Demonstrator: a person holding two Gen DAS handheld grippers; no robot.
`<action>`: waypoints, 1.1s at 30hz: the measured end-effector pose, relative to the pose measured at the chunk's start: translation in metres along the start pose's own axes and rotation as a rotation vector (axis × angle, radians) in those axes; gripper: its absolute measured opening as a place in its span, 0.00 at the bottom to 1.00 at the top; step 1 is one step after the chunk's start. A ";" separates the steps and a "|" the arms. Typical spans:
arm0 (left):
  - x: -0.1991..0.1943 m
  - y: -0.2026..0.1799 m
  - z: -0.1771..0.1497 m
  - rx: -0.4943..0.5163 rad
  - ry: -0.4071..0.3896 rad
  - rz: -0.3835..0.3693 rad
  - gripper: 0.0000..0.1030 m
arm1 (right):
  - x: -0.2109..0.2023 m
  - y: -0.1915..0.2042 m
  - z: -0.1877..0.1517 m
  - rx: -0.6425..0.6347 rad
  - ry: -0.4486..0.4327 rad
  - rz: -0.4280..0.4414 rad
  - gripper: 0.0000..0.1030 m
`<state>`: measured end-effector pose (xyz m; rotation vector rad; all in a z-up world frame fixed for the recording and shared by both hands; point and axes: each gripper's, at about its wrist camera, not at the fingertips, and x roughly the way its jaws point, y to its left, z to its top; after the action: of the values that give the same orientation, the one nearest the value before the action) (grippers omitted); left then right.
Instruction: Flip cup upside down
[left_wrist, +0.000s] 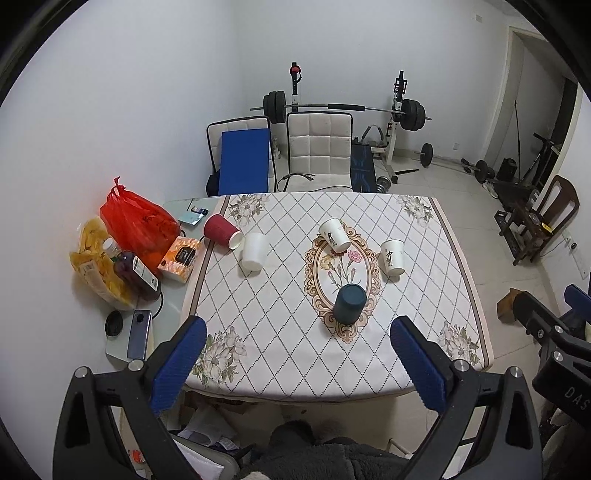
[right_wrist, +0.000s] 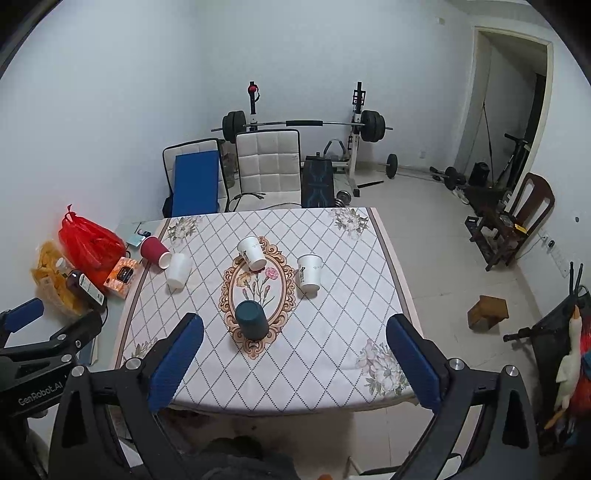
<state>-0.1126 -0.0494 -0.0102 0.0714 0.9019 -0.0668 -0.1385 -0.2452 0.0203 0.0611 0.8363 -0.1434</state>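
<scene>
Both grippers hang over the near table edge, fingers spread wide, holding nothing: left gripper (left_wrist: 299, 354), right gripper (right_wrist: 295, 350). The dark cup (left_wrist: 349, 303) (upside down on its mouth) stands ahead between the left fingers (left_wrist: 181, 363), untouched.

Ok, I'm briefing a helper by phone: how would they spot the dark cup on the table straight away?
Start at the table with the diamond-patterned cloth and find the oval flower medallion at its centre. The dark teal cup stands upside down on the medallion's near end. It is the only dark cup; the others are white or red and lie farther back.
</scene>
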 end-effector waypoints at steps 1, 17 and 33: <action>0.000 0.001 0.000 0.003 -0.002 0.000 0.99 | 0.001 -0.001 -0.001 0.001 0.001 0.001 0.98; -0.001 -0.006 -0.002 -0.003 0.001 0.002 0.99 | 0.006 -0.009 -0.005 0.002 0.012 0.013 0.98; -0.002 -0.006 -0.002 -0.004 -0.002 0.003 0.99 | 0.004 -0.008 -0.011 0.000 0.013 0.018 0.98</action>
<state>-0.1163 -0.0550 -0.0101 0.0687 0.8999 -0.0626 -0.1452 -0.2527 0.0104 0.0691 0.8480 -0.1261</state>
